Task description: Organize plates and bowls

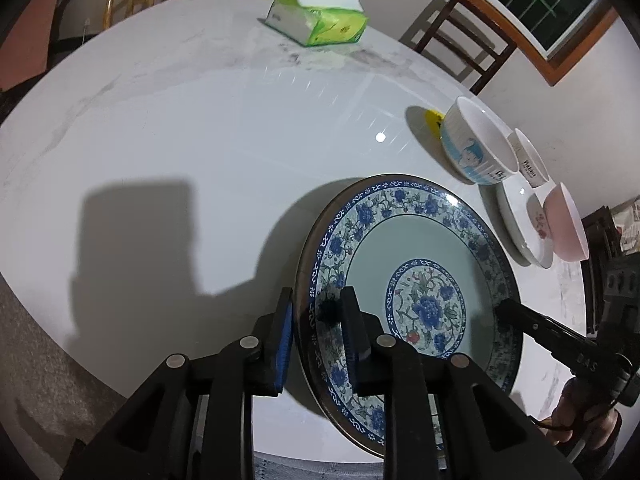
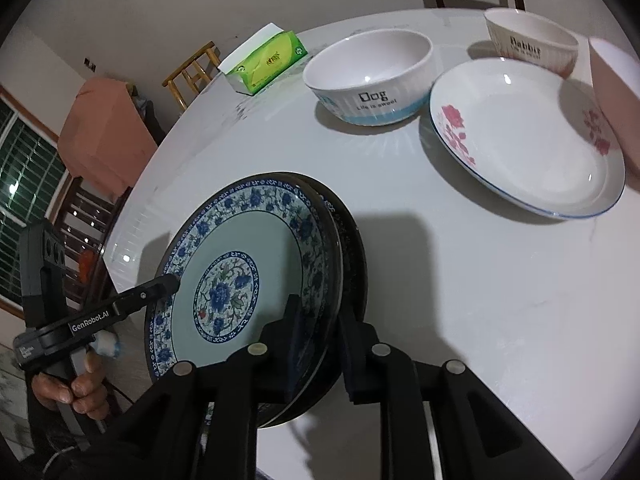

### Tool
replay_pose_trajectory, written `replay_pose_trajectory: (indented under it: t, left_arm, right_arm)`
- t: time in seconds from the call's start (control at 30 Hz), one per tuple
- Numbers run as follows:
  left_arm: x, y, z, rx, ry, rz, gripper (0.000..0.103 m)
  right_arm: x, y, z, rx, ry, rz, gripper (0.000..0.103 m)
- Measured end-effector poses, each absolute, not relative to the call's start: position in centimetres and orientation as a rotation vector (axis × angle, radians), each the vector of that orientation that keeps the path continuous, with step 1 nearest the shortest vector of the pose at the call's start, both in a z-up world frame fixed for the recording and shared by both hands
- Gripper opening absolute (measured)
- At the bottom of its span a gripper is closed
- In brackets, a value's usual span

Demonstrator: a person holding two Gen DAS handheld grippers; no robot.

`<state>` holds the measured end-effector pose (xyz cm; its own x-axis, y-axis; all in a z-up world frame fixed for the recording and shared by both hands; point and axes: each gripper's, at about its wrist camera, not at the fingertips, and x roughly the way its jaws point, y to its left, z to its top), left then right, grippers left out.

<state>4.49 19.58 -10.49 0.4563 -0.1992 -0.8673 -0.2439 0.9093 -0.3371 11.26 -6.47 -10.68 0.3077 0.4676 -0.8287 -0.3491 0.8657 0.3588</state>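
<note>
A blue floral plate [image 1: 416,276] [image 2: 248,264] sits at the table's near edge, on a darker plate beneath it [image 2: 354,252]. My left gripper [image 1: 316,312] is shut on its left rim. My right gripper [image 2: 318,316] is shut on the opposite rim, clasping both plates; it shows as a black finger in the left wrist view [image 1: 516,312]. A white "Dog" bowl [image 2: 370,76] [image 1: 476,144], a "Rabbit" bowl [image 2: 530,40], a white plate with pink flowers [image 2: 524,140] [image 1: 524,216] and a pink bowl [image 1: 568,224] stand beyond.
A green tissue pack [image 1: 318,20] [image 2: 264,64] lies at the far side of the round white table [image 1: 180,140]. Wooden chairs [image 1: 460,40] stand around it. A yellow item [image 1: 434,118] lies behind the Dog bowl.
</note>
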Motion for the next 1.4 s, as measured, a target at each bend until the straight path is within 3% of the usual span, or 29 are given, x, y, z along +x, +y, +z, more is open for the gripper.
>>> replay_pose_trajectory:
  t: [0.33, 1.2, 1.4]
  left_arm:
    - [4.5, 19.4, -10.7, -0.458, 1.098, 0.033, 0.02]
    - [3.9, 17.9, -10.2, -0.346, 1.055, 0.114, 0.026]
    - [3.3, 17.9, -9.4, -0.303, 1.021, 0.174, 0.035]
  right_arm:
    - [10.3, -5.1, -10.2, -0.008, 1.066, 0.51, 0.031]
    - [9.5, -4.0, -9.9, -0.131, 1.026, 0.462, 0.031]
    - [9.4, -4.0, -10.0, -0.126, 1.024, 0.457, 0.031]
